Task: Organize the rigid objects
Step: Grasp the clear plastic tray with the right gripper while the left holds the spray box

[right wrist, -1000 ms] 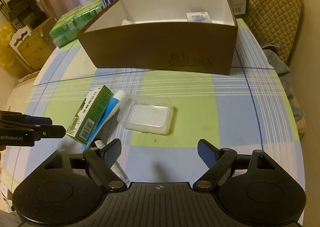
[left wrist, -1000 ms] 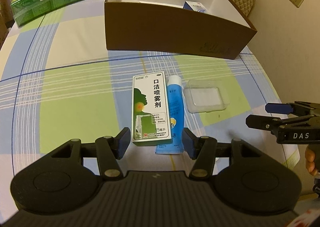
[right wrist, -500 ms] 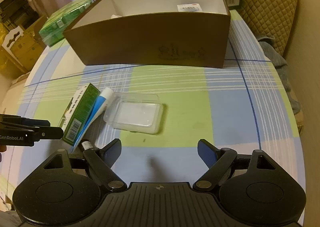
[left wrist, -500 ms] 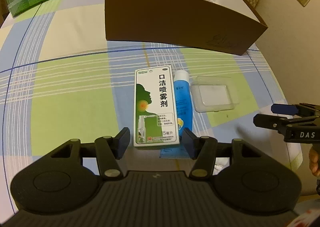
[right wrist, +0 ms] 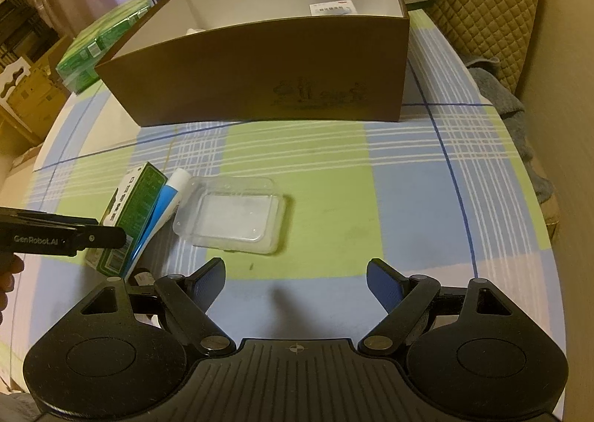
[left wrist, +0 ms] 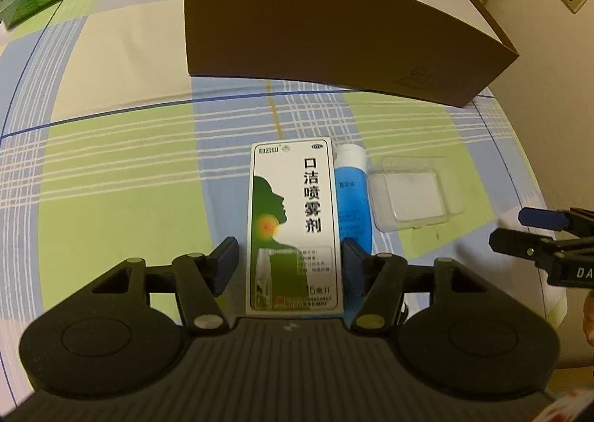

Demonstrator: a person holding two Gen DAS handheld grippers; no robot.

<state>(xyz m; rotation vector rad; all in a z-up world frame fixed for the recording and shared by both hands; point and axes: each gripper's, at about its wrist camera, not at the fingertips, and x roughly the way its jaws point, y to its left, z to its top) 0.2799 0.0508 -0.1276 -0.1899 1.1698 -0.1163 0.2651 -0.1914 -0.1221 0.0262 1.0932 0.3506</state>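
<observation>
Spray carton [left wrist: 293, 225] lies flat on bench [left wrist: 111, 177], in front of brown box [left wrist: 334, 35], blue tube [left wrist: 352, 199] touching its right edge. Left gripper [left wrist: 289, 262] straddles carton's near end, jaws just been opening, pads apart from its sides. Risk: right pad catches tube, pinching both or skewing carton. Clear tray [right wrist: 230, 216] close by, easily nudged. Right gripper [right wrist: 297, 282] wide, empty.
</observation>
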